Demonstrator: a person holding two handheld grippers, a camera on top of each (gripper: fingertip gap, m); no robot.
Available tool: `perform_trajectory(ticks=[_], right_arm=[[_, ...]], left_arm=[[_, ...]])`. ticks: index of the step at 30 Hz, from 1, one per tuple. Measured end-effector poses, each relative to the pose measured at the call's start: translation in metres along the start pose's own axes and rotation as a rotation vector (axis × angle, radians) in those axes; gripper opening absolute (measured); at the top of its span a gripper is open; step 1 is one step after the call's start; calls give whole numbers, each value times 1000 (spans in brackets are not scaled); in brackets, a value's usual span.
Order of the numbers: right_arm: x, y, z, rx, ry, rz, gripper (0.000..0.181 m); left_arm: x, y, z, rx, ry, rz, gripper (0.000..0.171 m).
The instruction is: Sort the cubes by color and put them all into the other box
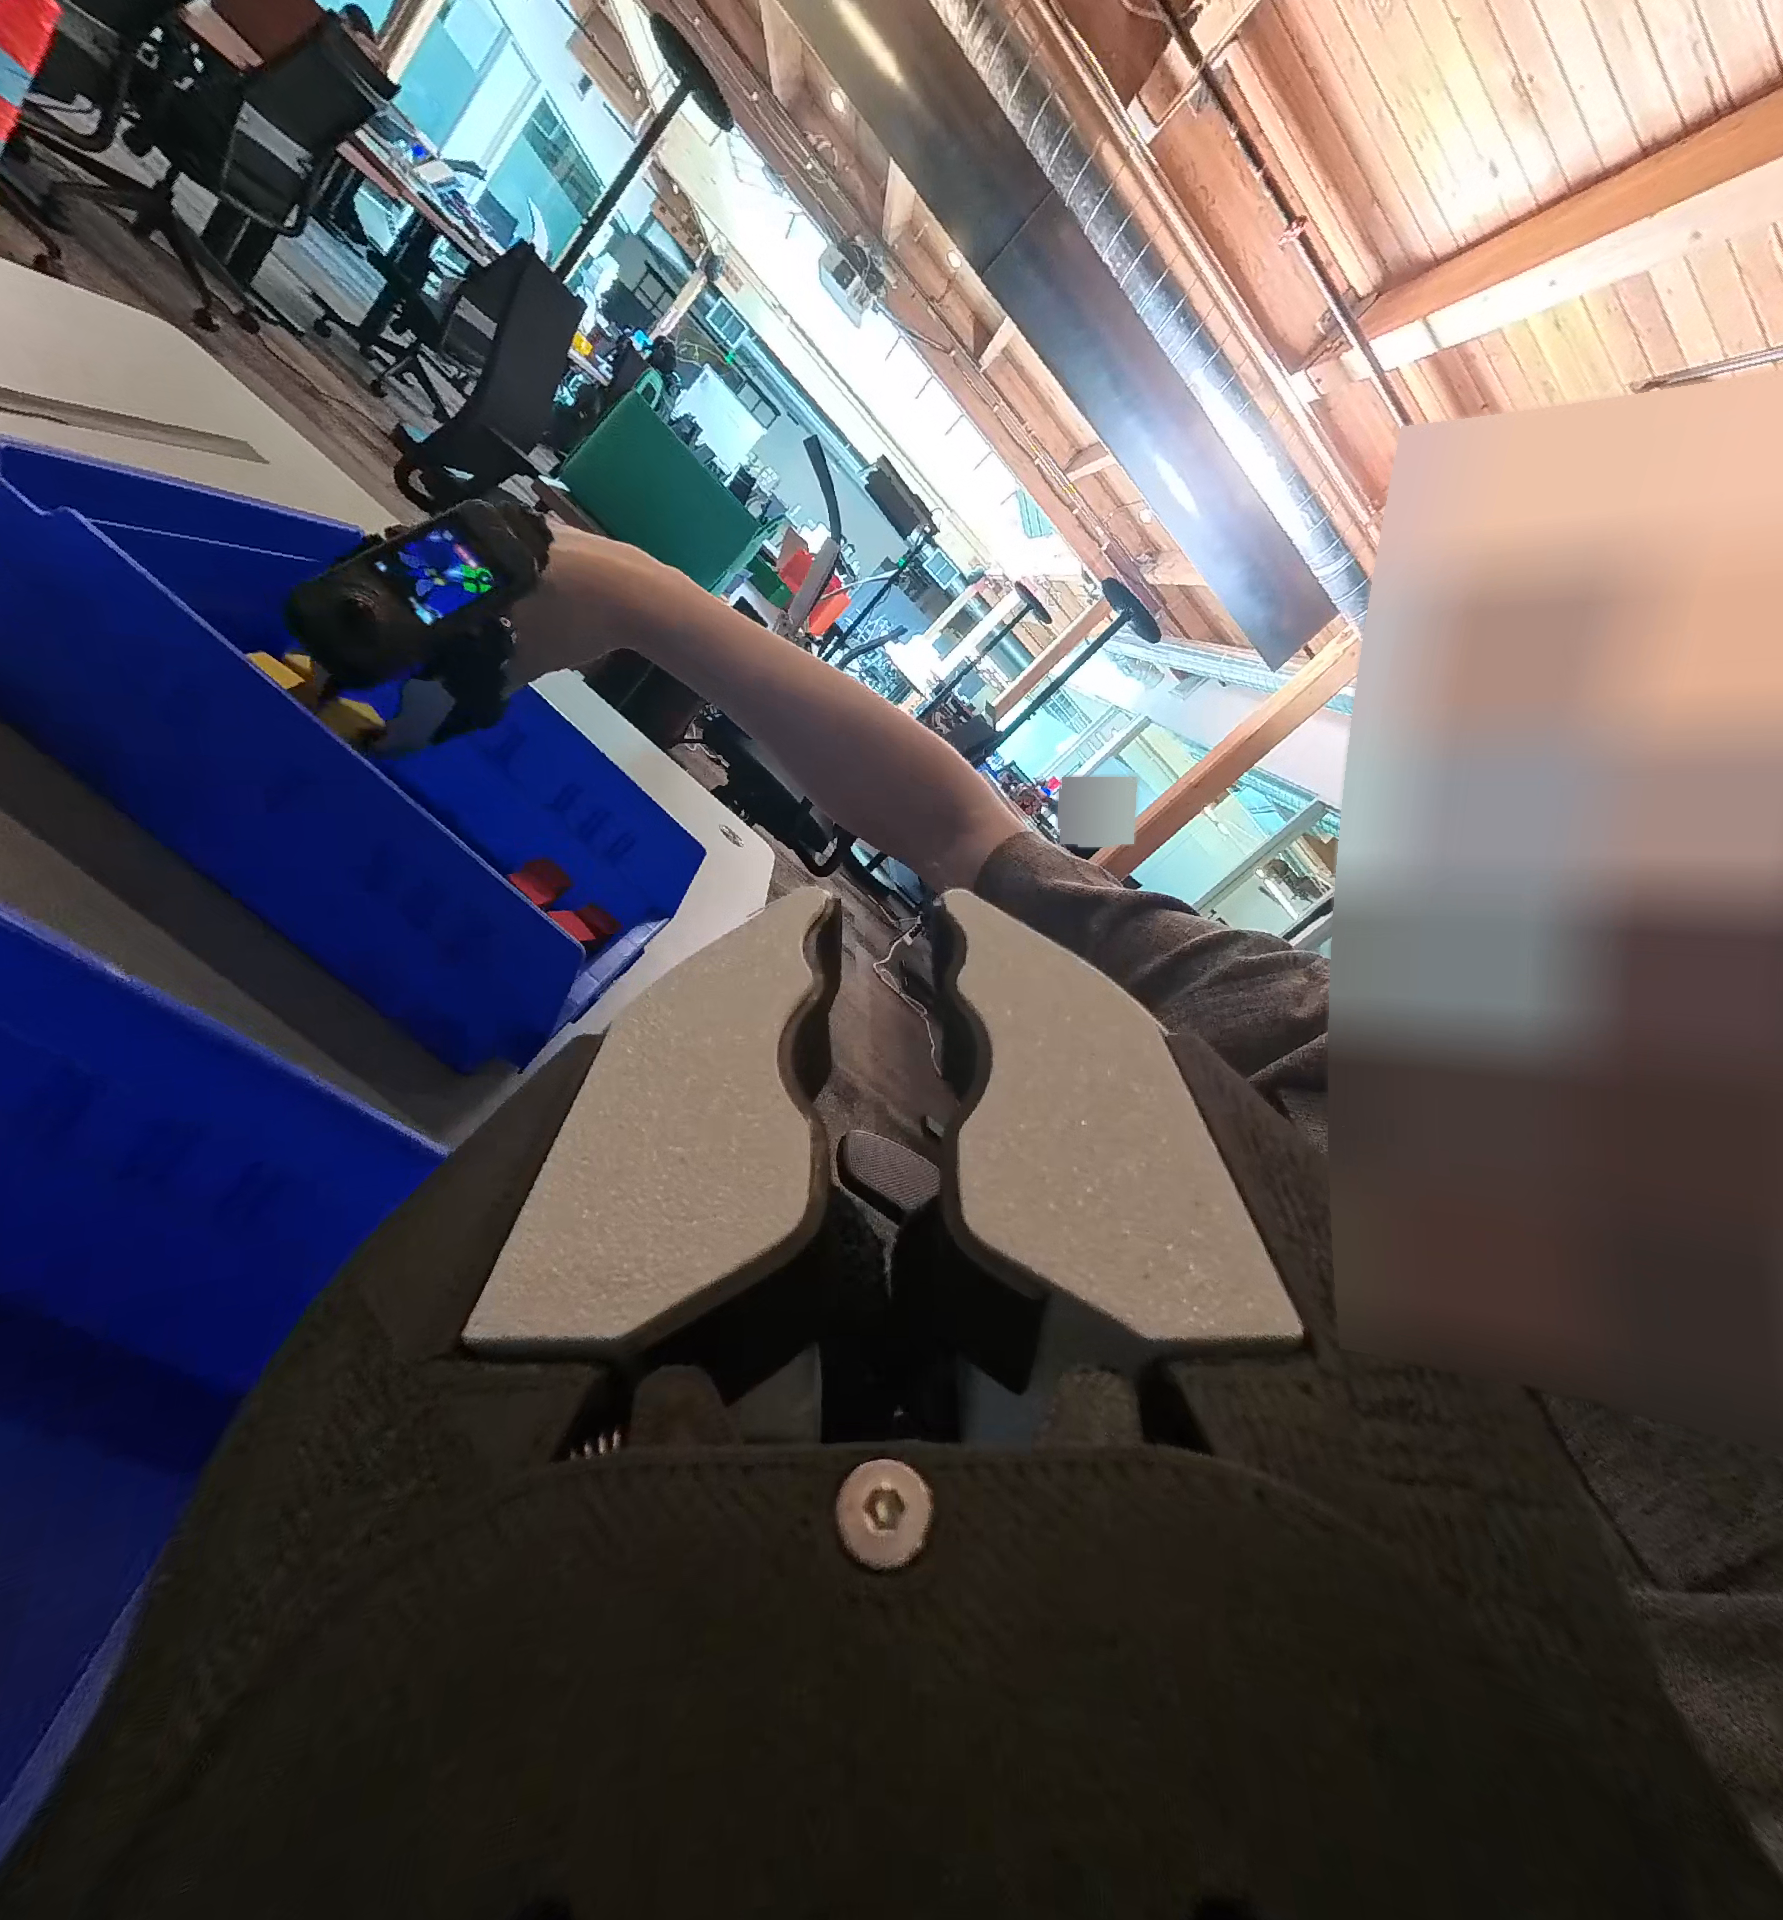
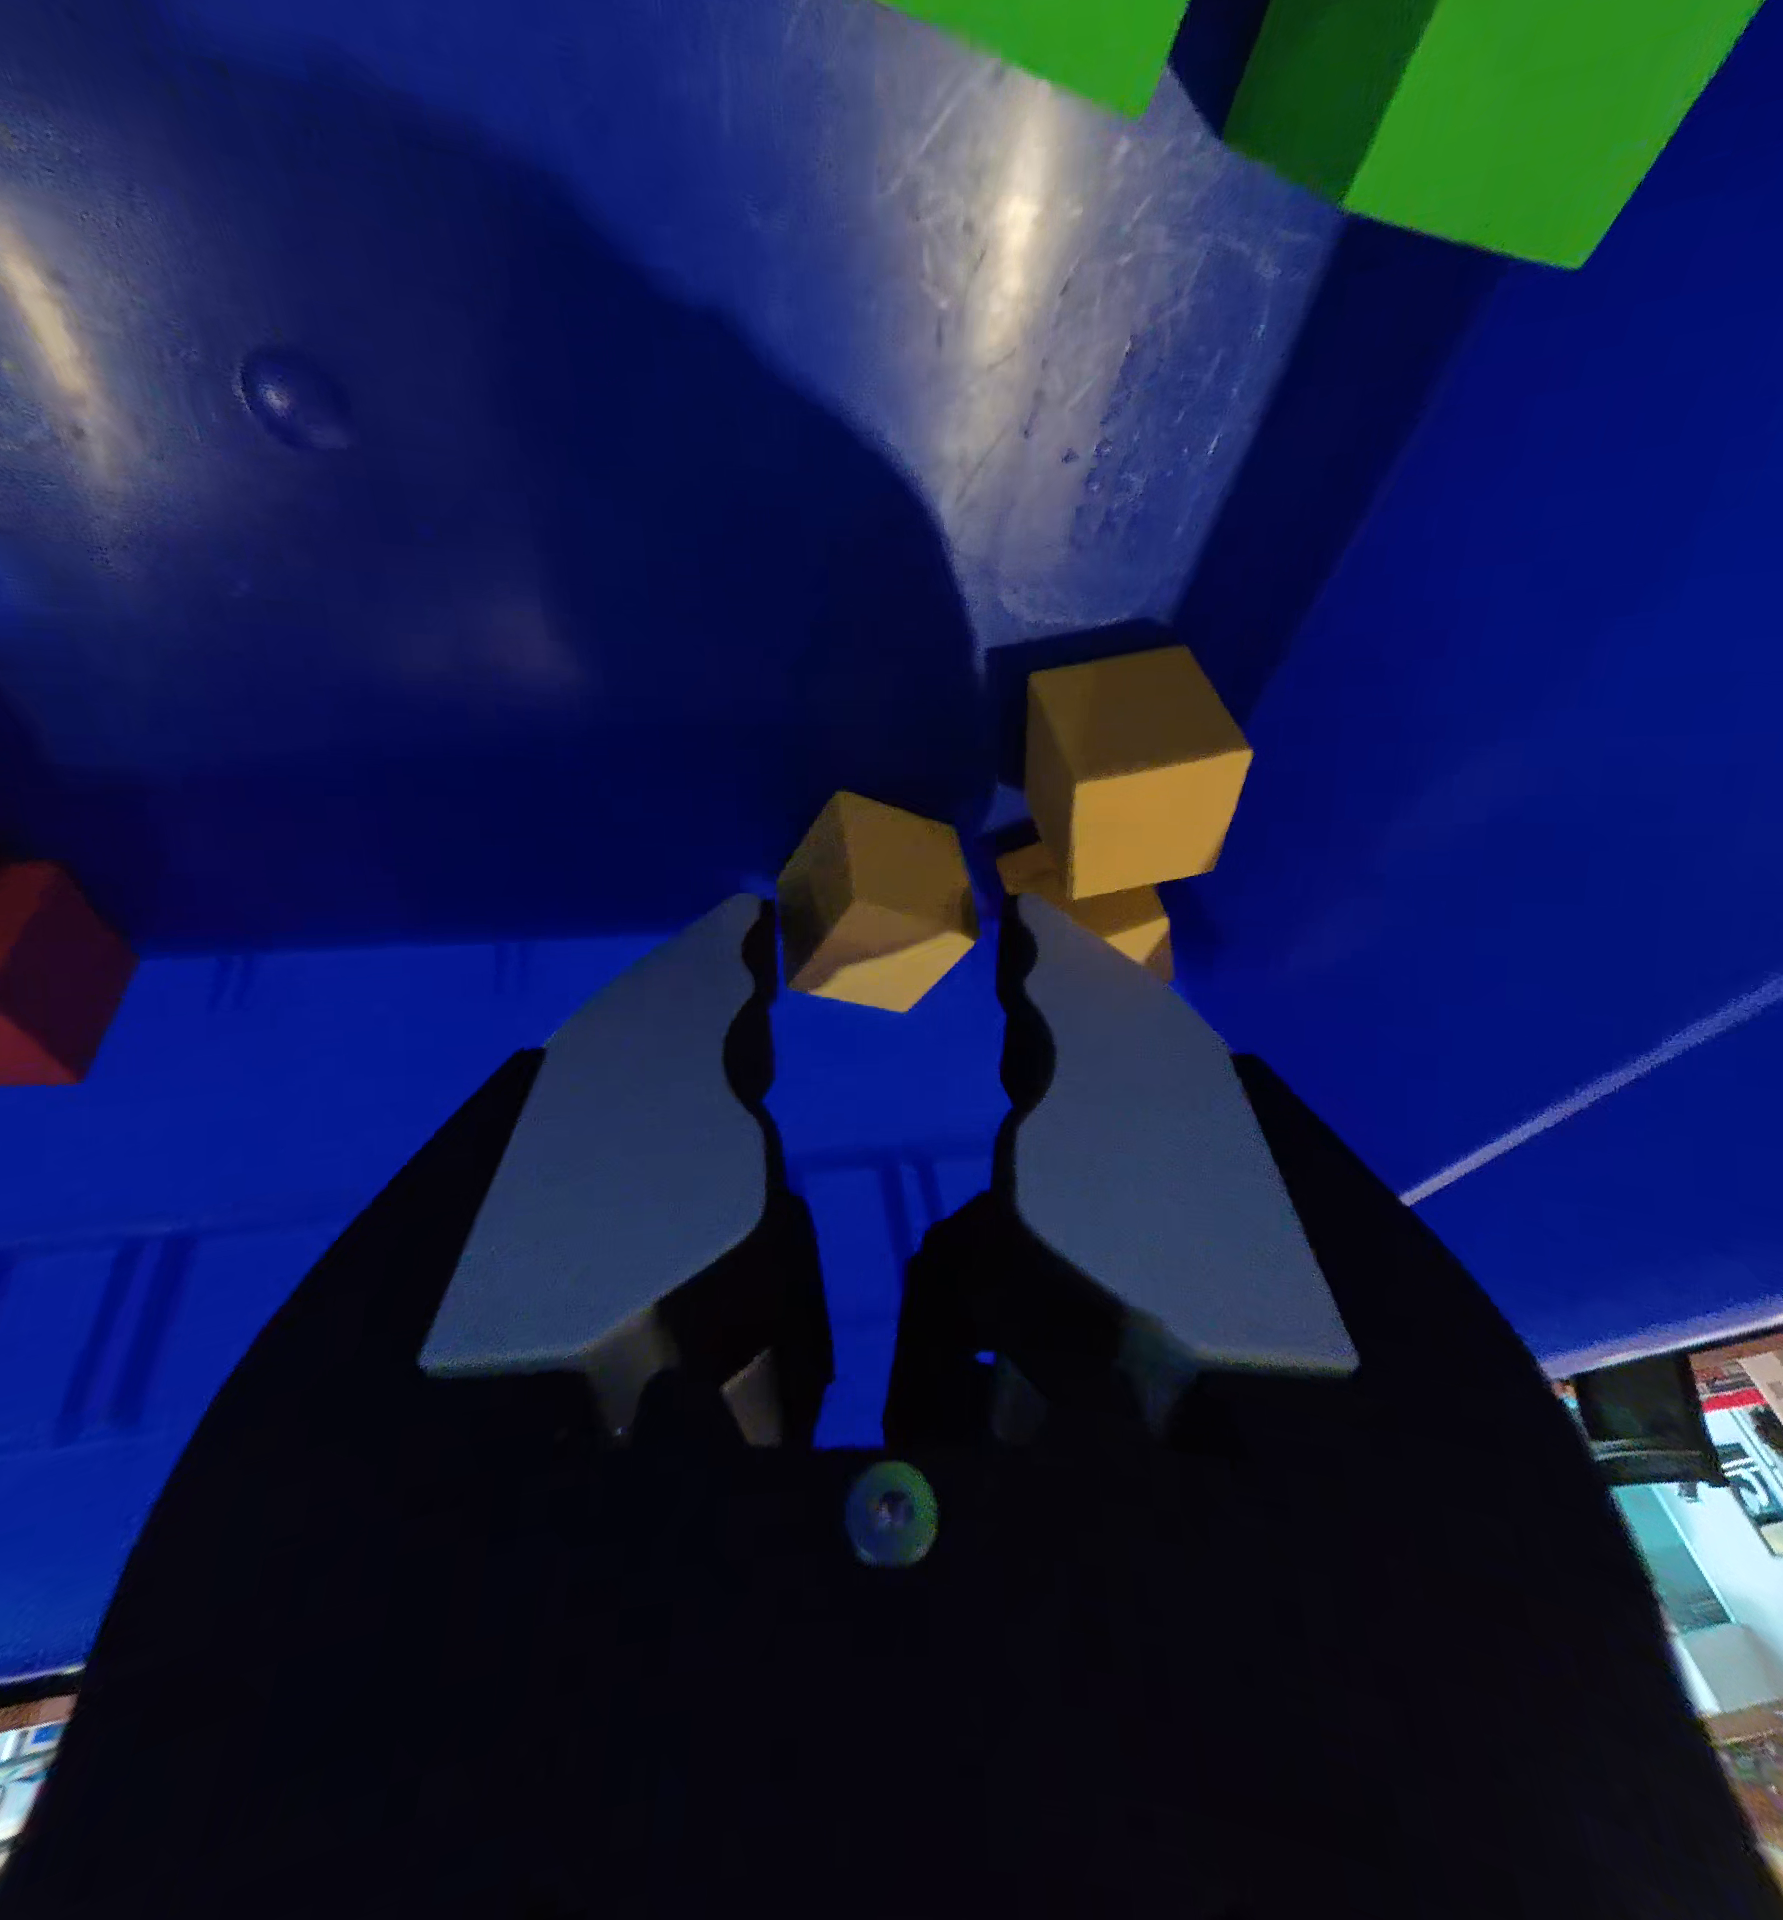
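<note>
Right tool (image 2: 882, 914) inside the blue plastic bin (image 2: 1593, 727), fingers spread, a small yellow wooden cube (image 2: 876, 904) between its tips, not clamped. Left tool (image 1: 887, 914) released, empty, raised beside the white bench (image 1: 56, 343).

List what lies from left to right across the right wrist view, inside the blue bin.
Red block → yellow cube just past the tips of the open right hand-held gripper → larger yellow cube → green block at the upper right, all in the blue bin.
</note>
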State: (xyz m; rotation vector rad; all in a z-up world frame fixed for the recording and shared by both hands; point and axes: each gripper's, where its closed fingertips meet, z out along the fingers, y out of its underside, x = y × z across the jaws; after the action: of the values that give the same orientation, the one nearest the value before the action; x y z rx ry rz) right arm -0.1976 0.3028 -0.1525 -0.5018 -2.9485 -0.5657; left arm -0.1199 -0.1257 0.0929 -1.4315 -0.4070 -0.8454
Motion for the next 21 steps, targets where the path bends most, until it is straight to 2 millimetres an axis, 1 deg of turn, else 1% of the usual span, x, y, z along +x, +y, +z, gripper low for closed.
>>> perform_trajectory(ticks=[1,4,6,7,9,12,14,15,18,21], right_arm=[[1,1,-1,-8,-1,10,46],[2,2,-7,-19,9,19,47],[-2,2,-19,-4,7,35,45],[-4,0,-26,12,17,34,44],[-10,-6,-45,63,45,35,44],[-23,-25,-80,194,119,19,43],[-33,-39,-104,284,172,0,41],[-38,-44,-113,311,203,-10,38],[-52,-55,-132,357,267,-56,37],[-66,-63,-140,384,284,-89,36]], left_arm=[[0,0,0,-3,-1,1,16],[-1,2,0,-10,-14,3,16],[-9,5,-1,-34,-80,5,17],[-21,8,-2,-61,-166,9,17],[-56,21,-12,-151,-429,20,20],[-105,47,-33,-344,-817,26,33],[-132,67,-51,-498,-1032,24,36],[-143,78,-56,-573,-1092,16,36],[-168,107,-68,-774,-1167,-8,36],[-183,123,-74,-874,-1187,-10,37]])
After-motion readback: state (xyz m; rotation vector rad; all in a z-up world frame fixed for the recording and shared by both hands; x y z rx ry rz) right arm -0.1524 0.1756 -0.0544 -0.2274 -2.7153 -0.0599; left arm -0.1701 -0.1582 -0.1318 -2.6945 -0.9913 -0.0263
